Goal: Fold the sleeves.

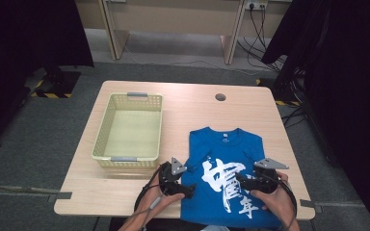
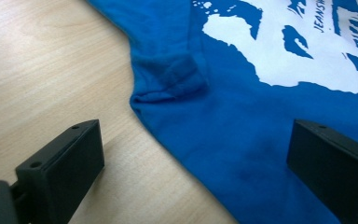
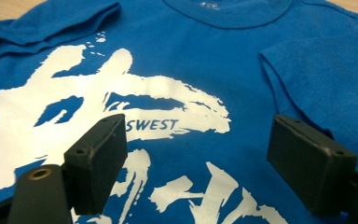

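A blue T-shirt with a large white print lies flat on the front right of the wooden table, its sleeves folded inward. My left gripper sits at the shirt's left edge. In the left gripper view it is open, one jaw over bare wood and the other over blue cloth. My right gripper hovers over the right side of the print. In the right gripper view it is open above the shirt, with nothing gripped.
An empty pale yellow plastic basket stands on the left half of the table, just beyond my left gripper. A round cable hole sits near the far edge. The shirt's hem hangs over the table's front edge.
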